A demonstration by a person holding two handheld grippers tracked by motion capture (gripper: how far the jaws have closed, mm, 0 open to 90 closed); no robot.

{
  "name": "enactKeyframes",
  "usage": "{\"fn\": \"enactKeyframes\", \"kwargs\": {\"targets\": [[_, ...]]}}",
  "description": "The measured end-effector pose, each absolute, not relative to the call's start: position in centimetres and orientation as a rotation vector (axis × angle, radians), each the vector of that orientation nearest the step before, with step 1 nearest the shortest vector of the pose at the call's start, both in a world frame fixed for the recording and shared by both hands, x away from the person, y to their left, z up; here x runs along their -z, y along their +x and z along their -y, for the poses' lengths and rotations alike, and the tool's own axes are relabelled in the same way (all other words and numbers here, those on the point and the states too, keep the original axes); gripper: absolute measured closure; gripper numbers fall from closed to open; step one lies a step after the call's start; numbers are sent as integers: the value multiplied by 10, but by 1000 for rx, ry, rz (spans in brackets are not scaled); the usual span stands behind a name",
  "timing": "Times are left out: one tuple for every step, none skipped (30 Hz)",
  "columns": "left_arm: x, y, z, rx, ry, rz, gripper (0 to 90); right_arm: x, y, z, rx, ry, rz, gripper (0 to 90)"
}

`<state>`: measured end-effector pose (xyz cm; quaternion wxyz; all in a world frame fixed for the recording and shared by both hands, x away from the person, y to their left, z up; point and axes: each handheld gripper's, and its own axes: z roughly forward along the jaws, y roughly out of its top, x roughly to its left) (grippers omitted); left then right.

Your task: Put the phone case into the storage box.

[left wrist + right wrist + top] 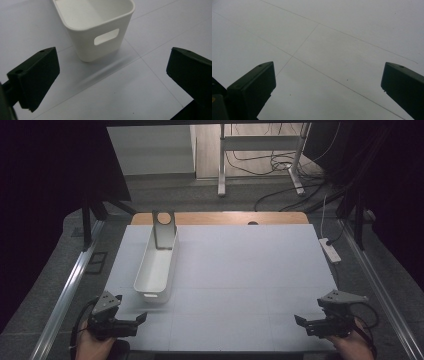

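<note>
White plastic, long and narrow with rounded corners and a slot handle cut into its short end: that bin stands upright on the left half of the pale grey surface, its length running away from me toward the far edge. Leaning inside its far end is a flat grey card-like piece with a round hole near its top, rising above the rim; I cannot tell what it is made of.

From my left claw's camera, the bin's near end sits just ahead, slightly left of centre, its handle slot facing me and its inside bare as far as I can see. My left claw hangs near the front left corner of the surface, just short of the bin and not touching it, jaws spread wide with nothing between them.

My right claw is well apart from the bin, at the front right corner, pointing inward. Its jaws too stand wide and released, with bare surface crossed by thin seam lines between them.

Beyond the surface, a strip of wooden tabletop shows at the far edge, and a white power strip lies off the right side.
</note>
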<state>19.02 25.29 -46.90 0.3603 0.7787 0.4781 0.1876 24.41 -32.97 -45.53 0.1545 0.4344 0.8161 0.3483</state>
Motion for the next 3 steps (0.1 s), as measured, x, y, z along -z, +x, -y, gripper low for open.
{"fn": "enactKeyframes", "kwargs": {"targets": [[469,190,-253,-483,2009,-1232,0,455,244,330,-997,1244,-2341,2],[469,191,-253,-479,2006,-1236,0,456,244,330,-992,1245,-2345,2],[469,191,-253,-479,2006,-1236,0,456,244,330,-992,1245,-2345,2]]}}
